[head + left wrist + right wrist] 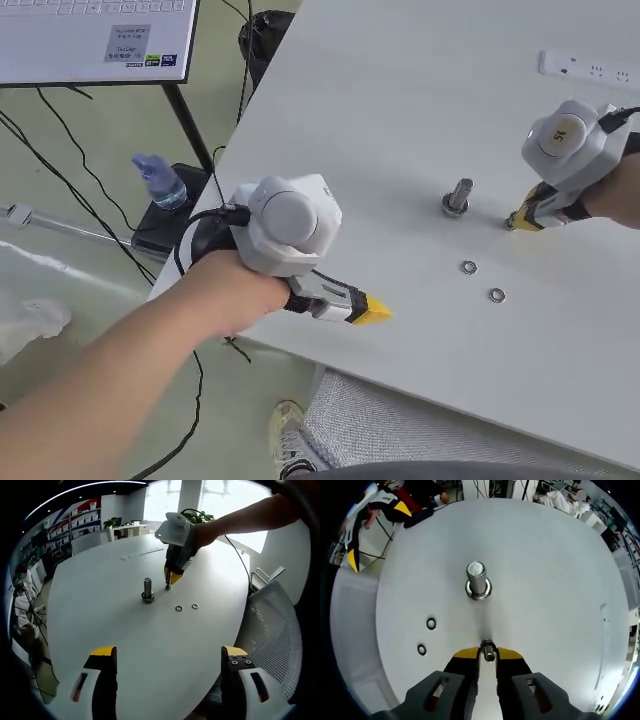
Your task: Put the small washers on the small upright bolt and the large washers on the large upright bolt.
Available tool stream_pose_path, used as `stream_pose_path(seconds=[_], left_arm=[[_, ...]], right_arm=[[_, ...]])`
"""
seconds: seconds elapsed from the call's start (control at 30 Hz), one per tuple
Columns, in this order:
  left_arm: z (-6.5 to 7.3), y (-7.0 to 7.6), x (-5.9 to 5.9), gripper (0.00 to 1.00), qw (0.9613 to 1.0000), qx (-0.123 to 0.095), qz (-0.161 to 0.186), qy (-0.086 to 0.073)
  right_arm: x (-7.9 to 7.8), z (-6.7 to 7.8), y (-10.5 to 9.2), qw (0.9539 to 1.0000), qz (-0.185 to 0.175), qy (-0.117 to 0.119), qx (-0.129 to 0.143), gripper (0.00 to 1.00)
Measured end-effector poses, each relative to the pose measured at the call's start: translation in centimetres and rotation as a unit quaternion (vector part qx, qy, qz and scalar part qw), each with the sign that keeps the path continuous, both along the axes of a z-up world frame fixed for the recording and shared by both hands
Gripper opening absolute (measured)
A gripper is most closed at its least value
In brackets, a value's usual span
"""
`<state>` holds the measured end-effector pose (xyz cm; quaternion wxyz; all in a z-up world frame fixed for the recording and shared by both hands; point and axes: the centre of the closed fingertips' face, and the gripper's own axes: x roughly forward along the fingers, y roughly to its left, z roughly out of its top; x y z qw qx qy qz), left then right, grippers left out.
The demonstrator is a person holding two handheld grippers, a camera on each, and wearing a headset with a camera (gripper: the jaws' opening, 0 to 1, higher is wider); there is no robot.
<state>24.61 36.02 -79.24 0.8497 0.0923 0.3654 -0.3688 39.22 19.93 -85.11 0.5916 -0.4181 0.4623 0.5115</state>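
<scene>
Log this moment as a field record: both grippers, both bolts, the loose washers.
left gripper: jaws wide open, empty, over the table's near edge
right gripper: jaws closed on the small bolt
large bolt: upright, free of both grippers, wider collar at its base; washers or bolt head, cannot tell
loose washers: two, flat on the table, apart from both bolts

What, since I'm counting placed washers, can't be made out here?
Small upright steel bolt: right gripper's yellow tips flank it in the right gripper view, hiding any washer.
Large upright steel bolt: any washers at its base too small to count, every view.
Two loose steel ring washers: small or large, too tiny to tell, head view.
</scene>
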Motion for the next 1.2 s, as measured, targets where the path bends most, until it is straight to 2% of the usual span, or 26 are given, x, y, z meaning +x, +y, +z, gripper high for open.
stream_pose_path(seconds=[0.47,1.2], left_arm=[[-0.2,0.1,-0.1,0.85,1.0,-0.001,-0.005,0.003],[-0.4,0.0,-0.2,0.84,0.9999,0.001,-0.006,0.009]], right_arm=[[-0.1,-0.8,0.1,1.0,-0.002,0.001,-0.002,0.12],[-0.2,-1.0,-0.3,1.0,-0.005,-0.001,0.002,0.13]])
